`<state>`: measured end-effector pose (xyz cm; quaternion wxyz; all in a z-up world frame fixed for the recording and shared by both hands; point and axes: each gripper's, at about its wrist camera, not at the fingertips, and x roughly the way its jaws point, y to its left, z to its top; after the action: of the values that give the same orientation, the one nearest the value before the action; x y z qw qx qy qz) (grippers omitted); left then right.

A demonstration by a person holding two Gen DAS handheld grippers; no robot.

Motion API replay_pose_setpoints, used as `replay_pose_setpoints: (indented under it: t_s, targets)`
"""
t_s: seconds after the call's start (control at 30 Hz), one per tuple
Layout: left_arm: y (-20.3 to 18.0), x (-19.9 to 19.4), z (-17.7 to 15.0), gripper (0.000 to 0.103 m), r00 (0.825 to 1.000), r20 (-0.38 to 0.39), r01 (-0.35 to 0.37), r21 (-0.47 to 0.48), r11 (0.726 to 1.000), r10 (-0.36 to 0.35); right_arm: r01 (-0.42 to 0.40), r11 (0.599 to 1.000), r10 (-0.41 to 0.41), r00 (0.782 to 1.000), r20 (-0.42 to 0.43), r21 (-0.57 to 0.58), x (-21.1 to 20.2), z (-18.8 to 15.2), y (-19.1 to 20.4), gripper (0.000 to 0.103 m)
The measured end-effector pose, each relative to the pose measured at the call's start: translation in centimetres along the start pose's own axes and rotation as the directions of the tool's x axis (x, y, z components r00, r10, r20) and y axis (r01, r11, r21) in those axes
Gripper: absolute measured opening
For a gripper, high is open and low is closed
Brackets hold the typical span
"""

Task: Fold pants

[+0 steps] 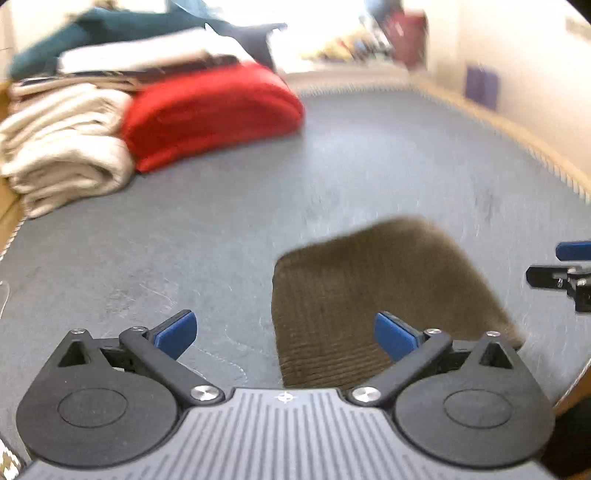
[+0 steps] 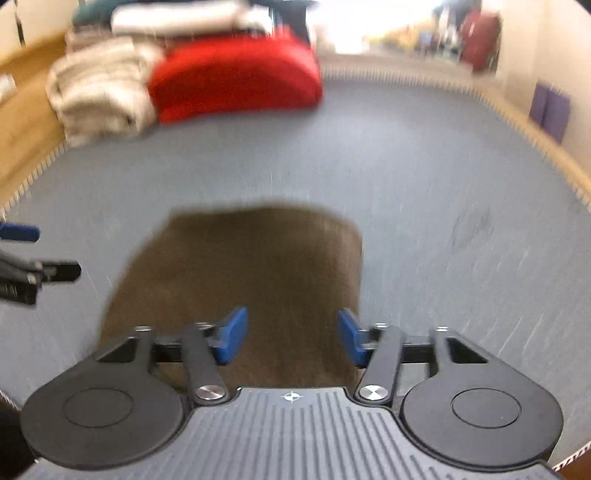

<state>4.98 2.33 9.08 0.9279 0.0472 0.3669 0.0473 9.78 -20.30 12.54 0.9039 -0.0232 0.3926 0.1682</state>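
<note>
Brown corduroy pants (image 1: 373, 291) lie folded into a compact rectangle on the grey mat (image 1: 221, 229). My left gripper (image 1: 284, 332) hangs above the pants' left edge, jaws wide open with nothing between the blue pads (image 1: 177, 332). In the right wrist view the same pants (image 2: 258, 280) lie straight ahead. My right gripper (image 2: 291, 336) hovers over their near end, open and empty. Each gripper shows at the edge of the other's view: the right one (image 1: 565, 273) and the left one (image 2: 33, 258).
A stack of folded clothes sits at the mat's far left: a red piece (image 1: 210, 110), cream ones (image 1: 62, 147) and dark teal on top (image 1: 96, 33). The mat's fringed edge (image 1: 546, 162) curves along the right, with wooden floor beyond. Purple objects (image 2: 550, 110) lean against the wall.
</note>
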Motion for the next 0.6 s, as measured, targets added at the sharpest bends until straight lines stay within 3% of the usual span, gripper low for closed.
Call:
replay_pose_setpoints:
  t_s: [0.03,0.07,0.13,0.2,0.27,0.33,0.5,0.6]
  targets:
    - [-0.1,-1.1,-0.4,0.103,1.0,0.004,0.016,-0.038,0.999,-0.016,-0.001,1.0,0.001,0.999,0.042,0.001,-1.4,0.1,0.3,0.088]
    - [0.0,-1.8,-0.9,0.103,0.999,-0.008,0.038,-0.095,0.995,-0.039,-0.002,1.0,0.002,0.997,0.073,-0.001,-2.1,0.0,0.5,0.093]
    - [0.1,-2.3,-2.2,0.103,0.994,-0.045,0.083,-0.211,0.974,-0.095,0.001,1.0,0.0,0.993,0.116,-0.008,-3.3,-0.5,0.8,0.094]
    - [-0.6,-2.1,-3.9,0.103,0.989,-0.062,0.118,-0.239,0.964,-0.136,0.005,1.0,-0.003,0.991,0.134,-0.012,-3.3,-1.7,0.9,0.094]
    - [-1.9,-1.2,-5.0,0.103,0.992,-0.104,0.053,-0.211,0.976,-0.077,0.008,1.0,-0.007,0.993,0.117,-0.016,-2.2,-3.1,1.4,0.094]
    - [-2.5,-0.2,-5.4,0.103,0.987,-0.154,0.008,-0.203,0.979,-0.04,0.028,0.999,-0.027,0.999,0.035,-0.027,-1.2,-4.2,1.7,0.092]
    - [-2.3,1.6,-4.7,0.103,0.986,-0.164,-0.059,-0.198,0.978,0.027,0.084,0.996,-0.083,0.996,0.013,-0.027,0.2,-4.1,1.7,0.092]
    - [-1.9,1.8,-5.1,0.103,0.984,-0.178,-0.069,-0.228,0.971,0.028,0.105,0.994,-0.105,0.994,-0.014,-0.009,0.9,-4.2,1.6,0.092]
